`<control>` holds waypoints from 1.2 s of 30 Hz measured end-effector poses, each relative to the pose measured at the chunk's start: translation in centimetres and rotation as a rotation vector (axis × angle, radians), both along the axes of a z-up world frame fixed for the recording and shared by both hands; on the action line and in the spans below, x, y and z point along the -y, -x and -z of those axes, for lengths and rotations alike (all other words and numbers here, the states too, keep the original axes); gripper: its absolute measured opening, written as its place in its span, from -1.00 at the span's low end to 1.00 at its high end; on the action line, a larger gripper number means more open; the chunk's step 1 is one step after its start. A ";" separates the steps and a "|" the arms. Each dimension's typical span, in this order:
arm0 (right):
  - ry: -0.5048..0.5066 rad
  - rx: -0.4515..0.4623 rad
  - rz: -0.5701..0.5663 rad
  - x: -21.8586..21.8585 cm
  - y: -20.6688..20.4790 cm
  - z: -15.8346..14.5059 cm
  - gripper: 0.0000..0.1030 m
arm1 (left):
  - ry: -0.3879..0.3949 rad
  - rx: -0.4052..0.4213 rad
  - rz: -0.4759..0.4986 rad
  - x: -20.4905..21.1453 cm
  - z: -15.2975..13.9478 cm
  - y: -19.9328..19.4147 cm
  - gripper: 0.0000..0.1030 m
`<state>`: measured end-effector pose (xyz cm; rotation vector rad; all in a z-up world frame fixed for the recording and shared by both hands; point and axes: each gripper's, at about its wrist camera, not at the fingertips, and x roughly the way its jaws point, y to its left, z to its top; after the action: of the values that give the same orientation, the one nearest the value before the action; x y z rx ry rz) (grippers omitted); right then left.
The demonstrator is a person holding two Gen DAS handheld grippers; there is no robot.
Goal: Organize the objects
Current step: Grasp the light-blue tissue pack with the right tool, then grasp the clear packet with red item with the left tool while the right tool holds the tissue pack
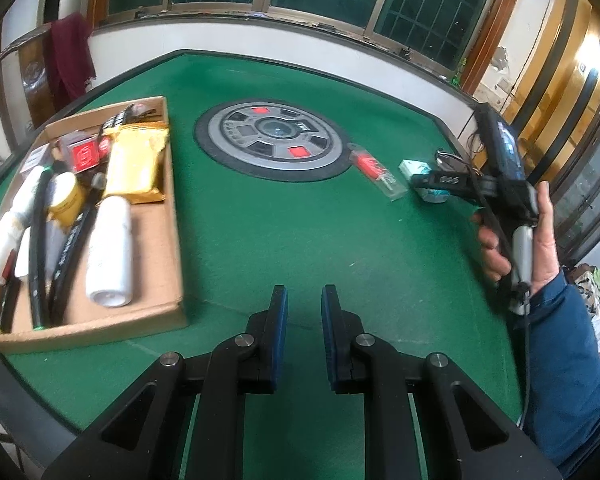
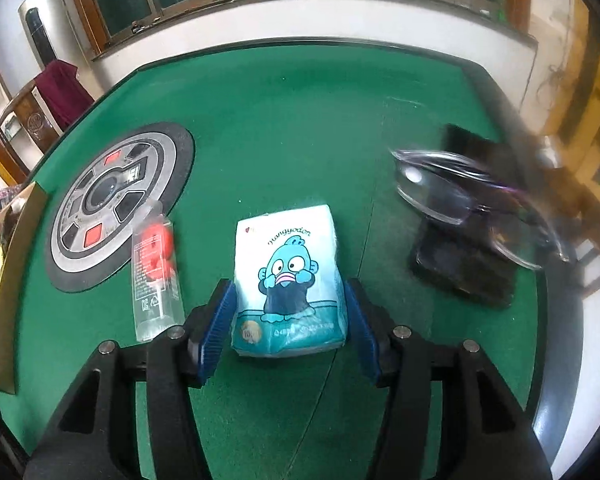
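A teal and white tissue pack (image 2: 288, 272) with a blue cartoon fish lies on the green table (image 2: 300, 120). My right gripper (image 2: 288, 286) is open, one blue pad on each side of the pack, neither visibly pressing it. In the left wrist view that gripper (image 1: 424, 184) sits low over the pack (image 1: 410, 168), held by a hand (image 1: 544, 236). A clear tube with red contents (image 2: 154, 256) lies just left of the pack. My left gripper (image 1: 304, 292) hovers shut and empty above bare felt, right of the cardboard box (image 1: 100, 330).
The box holds a white bottle (image 1: 110, 252), a yellow packet (image 1: 136, 168), a yellow jar (image 1: 66, 200) and several other items. A round grey panel (image 1: 270, 140) is set in the table's middle. Glasses (image 2: 460, 196) rest on a black flat object (image 2: 468, 256) at the right.
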<state>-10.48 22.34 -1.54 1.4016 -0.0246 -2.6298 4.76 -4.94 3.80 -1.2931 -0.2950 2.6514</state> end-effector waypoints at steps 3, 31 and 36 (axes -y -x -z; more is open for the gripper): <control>-0.097 -0.008 0.003 1.3 0.1 0.2 0.12 | -0.008 0.015 0.015 -1.2 -0.7 1.2 -0.72; 0.360 -0.044 0.155 -6.1 -0.3 -2.5 -0.41 | 0.017 0.241 -0.230 -12.8 2.5 19.9 -0.73; 0.388 -0.035 0.147 -5.9 0.0 -2.2 -0.40 | 0.001 0.242 -0.220 -12.7 2.9 20.4 -0.66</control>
<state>-10.45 28.25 0.70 1.2597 -0.6195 -2.5723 -15.68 7.74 0.86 -1.6734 -0.4956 2.6663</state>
